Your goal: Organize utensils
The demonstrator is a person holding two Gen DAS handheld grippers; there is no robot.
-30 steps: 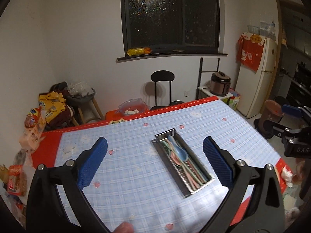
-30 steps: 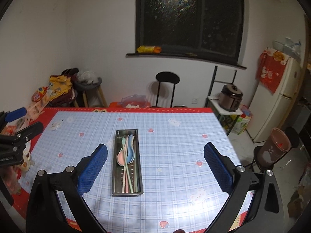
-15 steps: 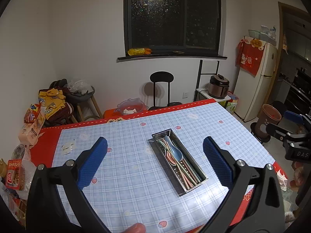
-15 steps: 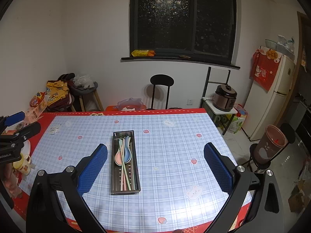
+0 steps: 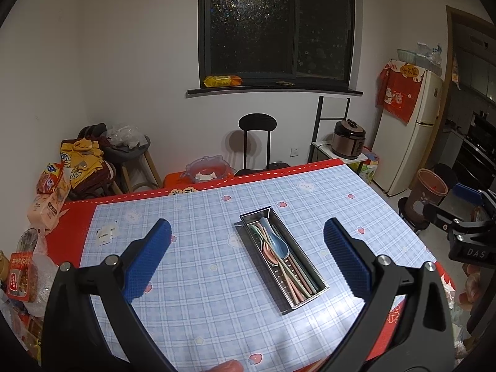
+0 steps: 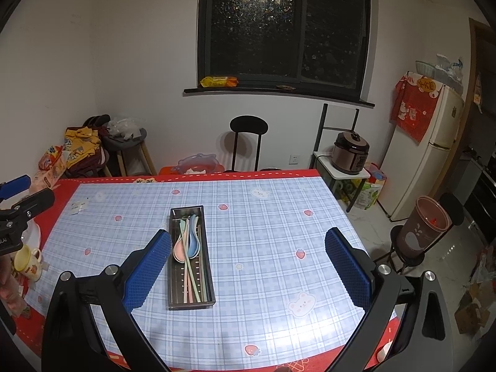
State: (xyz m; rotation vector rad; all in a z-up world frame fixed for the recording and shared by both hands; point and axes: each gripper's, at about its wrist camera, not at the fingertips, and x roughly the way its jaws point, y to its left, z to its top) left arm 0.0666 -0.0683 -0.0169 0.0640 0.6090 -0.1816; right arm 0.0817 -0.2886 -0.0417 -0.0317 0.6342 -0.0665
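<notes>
1. My left tool point(image 5: 247, 255) and right tool point(image 6: 248, 255) both hang spread wide, holding nothing.
2. Spoons and chopsticks sit in the metal tray point(image 6: 190, 302) mid-surface point(image 6: 263, 279).
3. "DAS" is readable on the right tool's side.

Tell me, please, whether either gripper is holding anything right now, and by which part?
Nothing is held: the left gripper and right gripper are both open above the table, utensils lying in the metal tray.

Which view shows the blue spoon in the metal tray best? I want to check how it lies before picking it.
The right wrist view: the blue spoon is seen from above, bowl beside the pink spoon in the metal tray. The left wrist view shows the spoon at an angle, with its handle partly overlapped by other utensils.
</notes>
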